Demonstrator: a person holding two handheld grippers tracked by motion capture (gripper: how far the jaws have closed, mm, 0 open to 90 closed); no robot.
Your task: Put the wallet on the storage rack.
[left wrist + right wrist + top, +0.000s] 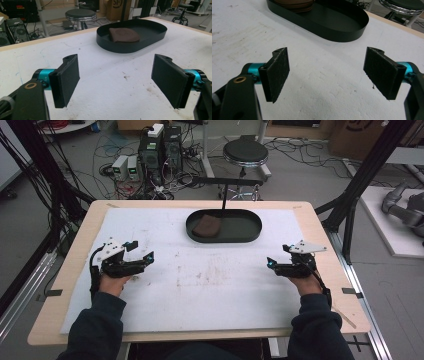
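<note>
Lying folded at the left end of the black oval tray point(250, 227), long axis of that tray running across the table: brown cloth point(207, 226), at the far middle of the white mat point(150, 310). Sitting forward and to the right of the left gripper point(144, 257), forward and to the left of the right gripper point(272, 264). Resting low, both jaws spread wide, gripping nothing. Judging the left gripper slightly nearer the cloth's end.
</note>
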